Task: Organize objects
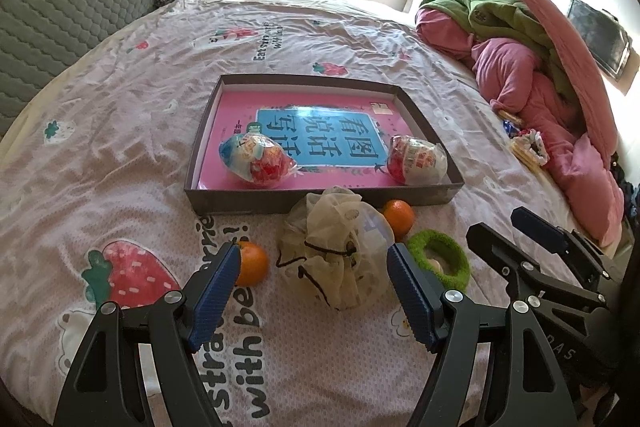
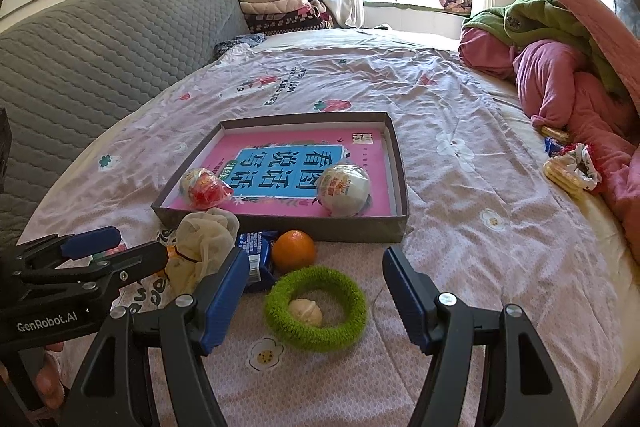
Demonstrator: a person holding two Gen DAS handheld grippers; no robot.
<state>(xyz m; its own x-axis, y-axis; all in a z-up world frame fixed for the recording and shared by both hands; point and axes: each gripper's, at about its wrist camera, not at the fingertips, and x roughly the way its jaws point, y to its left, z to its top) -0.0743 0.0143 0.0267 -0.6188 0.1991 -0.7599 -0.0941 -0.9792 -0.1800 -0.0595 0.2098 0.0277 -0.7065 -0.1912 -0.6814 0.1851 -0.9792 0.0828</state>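
Now we are holding both tongs above the bed (image 1: 120,131), and we are reading the scene from left to right.

Farthest left, an orange (image 1: 251,263) is lying on the sheet, just beside the left finger of the left tongs (image 1: 312,263). Those tongs are standing wide with nothing between the pads; a gauzy drawstring pouch (image 1: 334,247) is sitting on the bed in the line of the gap, lower down. In the right wrist view a blue packet (image 2: 256,251) is showing just right of that pouch, touching it.

Next, a second orange (image 1: 398,219) is resting against the front wall of the shallow box (image 1: 320,201). Inside the box a pink book (image 1: 304,115) is covering the floor, and two wrapped egg-shaped toys are lying on it: one (image 1: 258,161) near the front left, the other (image 1: 416,159) in the front right corner.

Further right, a green fuzzy ring (image 2: 316,307) is lying flat on the sheet, circling a small cream-coloured piece (image 2: 306,311). The right tongs (image 2: 316,283) are also standing wide and gripping nothing, with the ring in the line of their gap.

At the far right, a heap of pink and green bedding (image 1: 540,75) is piling up along the bed's edge.
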